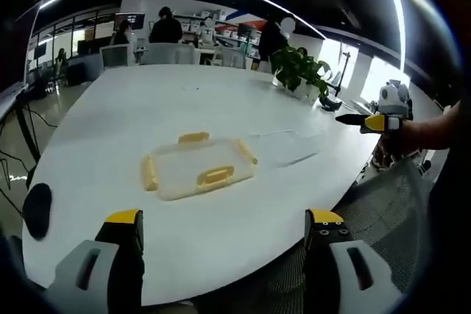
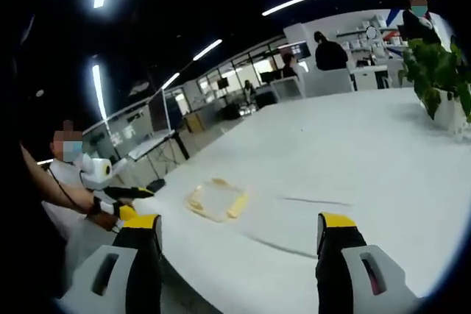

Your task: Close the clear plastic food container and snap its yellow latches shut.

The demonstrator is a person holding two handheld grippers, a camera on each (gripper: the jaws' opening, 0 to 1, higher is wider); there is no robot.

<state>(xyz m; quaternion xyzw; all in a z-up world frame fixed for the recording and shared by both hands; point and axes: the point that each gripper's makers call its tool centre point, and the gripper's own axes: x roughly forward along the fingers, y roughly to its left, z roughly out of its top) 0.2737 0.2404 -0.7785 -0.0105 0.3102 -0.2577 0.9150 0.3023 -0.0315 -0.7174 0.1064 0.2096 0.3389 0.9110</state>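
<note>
Clear plastic food container with yellow latches (image 1: pixel 197 169) sits flat near the near edge of the white oval table (image 1: pixel 147 108), lid apparently on, latches probably unsnapped. Left gripper (image 1: pixel 224 227) and right gripper (image 2: pixel 239 232) both hang short of it, jaws wide open, holding nothing, likely staged for approach.

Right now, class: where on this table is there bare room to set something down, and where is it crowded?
Free: the wide white table between the container and the plant, and the strip between the container and the near edge. Crowded: the plant's corner.
</note>
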